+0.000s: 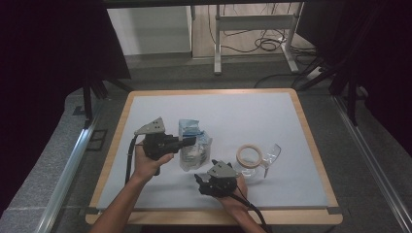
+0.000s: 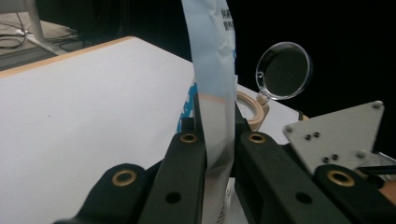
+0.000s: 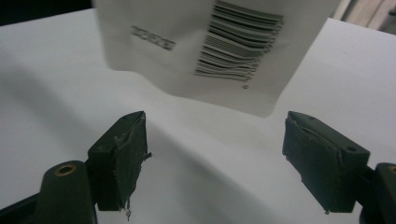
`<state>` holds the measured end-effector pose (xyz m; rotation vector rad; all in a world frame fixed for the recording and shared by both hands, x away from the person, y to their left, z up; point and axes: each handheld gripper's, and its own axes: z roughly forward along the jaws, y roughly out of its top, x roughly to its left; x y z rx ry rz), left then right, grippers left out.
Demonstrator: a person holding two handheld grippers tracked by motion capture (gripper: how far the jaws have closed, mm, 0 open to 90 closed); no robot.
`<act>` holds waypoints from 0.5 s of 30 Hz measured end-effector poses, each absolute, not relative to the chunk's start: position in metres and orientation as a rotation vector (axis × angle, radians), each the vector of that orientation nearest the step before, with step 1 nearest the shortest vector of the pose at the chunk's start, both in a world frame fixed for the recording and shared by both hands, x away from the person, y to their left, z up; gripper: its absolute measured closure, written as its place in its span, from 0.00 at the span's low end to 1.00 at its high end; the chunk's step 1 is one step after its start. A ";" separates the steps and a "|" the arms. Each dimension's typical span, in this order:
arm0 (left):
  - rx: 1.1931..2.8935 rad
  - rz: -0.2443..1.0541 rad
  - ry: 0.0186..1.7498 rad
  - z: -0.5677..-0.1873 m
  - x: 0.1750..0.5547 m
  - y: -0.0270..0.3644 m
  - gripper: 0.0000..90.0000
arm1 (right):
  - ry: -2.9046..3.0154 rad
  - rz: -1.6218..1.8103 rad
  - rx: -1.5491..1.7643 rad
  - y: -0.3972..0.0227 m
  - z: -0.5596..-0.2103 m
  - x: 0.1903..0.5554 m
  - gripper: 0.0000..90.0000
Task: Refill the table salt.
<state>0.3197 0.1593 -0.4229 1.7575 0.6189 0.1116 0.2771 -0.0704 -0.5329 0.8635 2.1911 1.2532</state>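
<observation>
White and blue plastic is what your left gripper (image 1: 190,141) has hold of: a soft pouch (image 1: 193,145), pinched by its edge between the two black jaws. In the left gripper view the pouch (image 2: 215,88) rises as a thin strip straight up from between the jaws, which press on it from both sides. From above, the pouch sits near the middle of the table (image 1: 145,107), lifted at the side where you grip it; whether its lower end touches the grey top I cannot tell.

Your right gripper (image 1: 199,183) stands open with nothing between its jaws. It waits just on your side of the pouch, apart from it and pointing towards it. In the right gripper view the two jaws (image 3: 212,154) are spread wide over bare table, and the white back of the pouch (image 3: 210,51), with its barcode, hangs ahead of them, blurred and clear of both pads.

To the right of the pouch, near your right hand (image 1: 233,194), a roll of tape (image 1: 249,155) lies flat on the table. Touching it is a clear glass (image 1: 265,160) lying on its side, its base pointing to the table's right edge. In the left gripper view the glass (image 2: 284,70) shows its round base behind the tape (image 2: 250,109), and the grey plate of your right gripper (image 2: 334,135) comes in at the lower right.
</observation>
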 end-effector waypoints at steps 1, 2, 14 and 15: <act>1.757 0.109 0.614 -0.422 0.319 0.159 1.00 | 2.190 1.248 0.871 -0.071 -0.533 0.278 0.25; 1.756 0.110 0.613 -0.421 0.318 0.158 1.00 | 2.190 1.242 0.874 -0.071 -0.533 0.279 0.25; 1.768 0.095 0.601 -0.418 0.315 0.146 1.00 | 2.122 1.245 0.870 -0.066 -0.532 0.283 0.27; 1.766 0.089 0.605 -0.419 0.316 0.144 1.00 | 2.115 1.248 0.856 -0.065 -0.531 0.282 0.27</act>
